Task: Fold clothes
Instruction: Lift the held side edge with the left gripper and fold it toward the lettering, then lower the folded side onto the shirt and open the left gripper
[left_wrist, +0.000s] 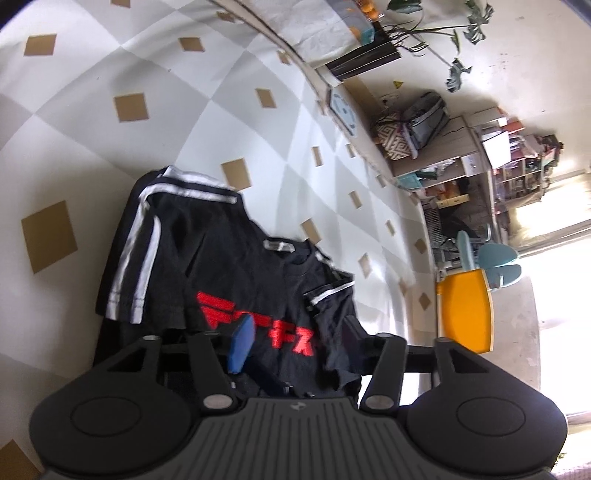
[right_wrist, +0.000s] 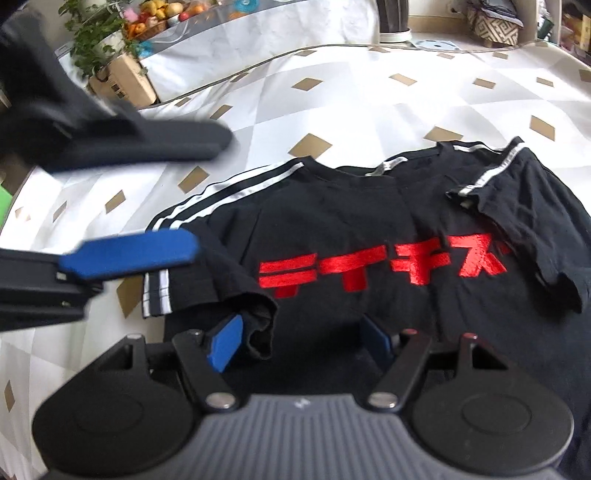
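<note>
Our right gripper (right_wrist: 301, 339) has its two blue-padded jaws spread apart, low over the near hem area of a black T-shirt (right_wrist: 369, 229). The left pad sits touching or just beside a bunched fold of cloth; whether any fabric is pinched we cannot tell, but the gap between the jaws looks wide.

Our left gripper (left_wrist: 295, 341) also has its jaws spread, one blue pad plain to see and the other dark against the cloth. In the right wrist view it comes in from the left, blurred, jaws wide apart, hovering just beside the left sleeve (right_wrist: 207, 266).

The T-shirt lies front up on a table covered by a white and grey checked cloth with tan diamonds (right_wrist: 369, 110). Red block lettering (right_wrist: 380, 267) runs left to right across the chest. The collar (right_wrist: 373, 171) points to the far side and the hem to the near side, so the shirt's long axis runs near to far. Both sleeves, edged in white stripes, are turned inward over the body, the right one (right_wrist: 517, 206) lying across the chest edge.

We judge the sleeve folds done and a hem-to-collar fold next. The risks: the bunched cloth near the right gripper could be gripped in one layer only, dragging the sleeve loose, and uneven lifting by the two grippers could skew the fold.
</note>
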